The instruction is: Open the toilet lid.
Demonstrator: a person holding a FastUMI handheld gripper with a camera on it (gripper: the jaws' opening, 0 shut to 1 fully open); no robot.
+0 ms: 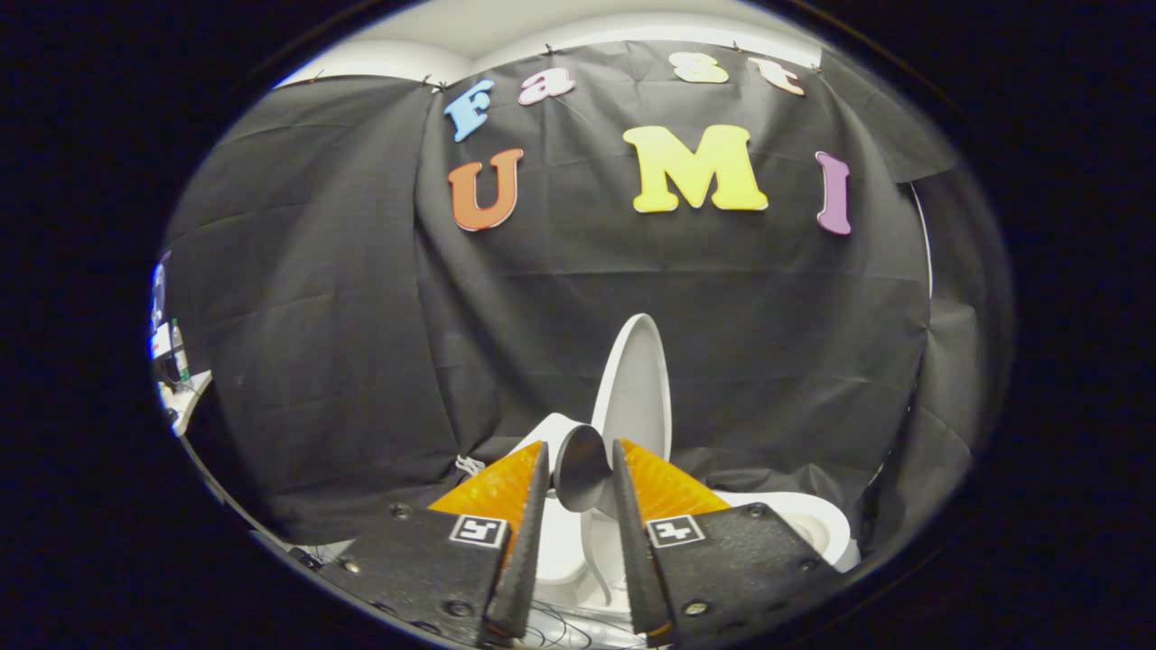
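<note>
White plastic is what I see ahead: the lid (635, 384) stands raised, nearly upright, seen edge-on, just beyond the fingertips of my hand-held gripper (581, 456) and a little to their right. Between the two fingers sits a dark rounded piece (580, 469), close to both tips; I cannot tell what it is or whether either finger presses on it. The fingers are drawn fairly near each other with a narrow gap, so I cannot tell if they are clenched on anything or released. Below and behind the fingers lies the toilet (817, 519), its rim curving out to the right of the right finger and another white part showing left of the lid. Black cloth (343, 298) hangs behind everything as the booth wall.
</note>
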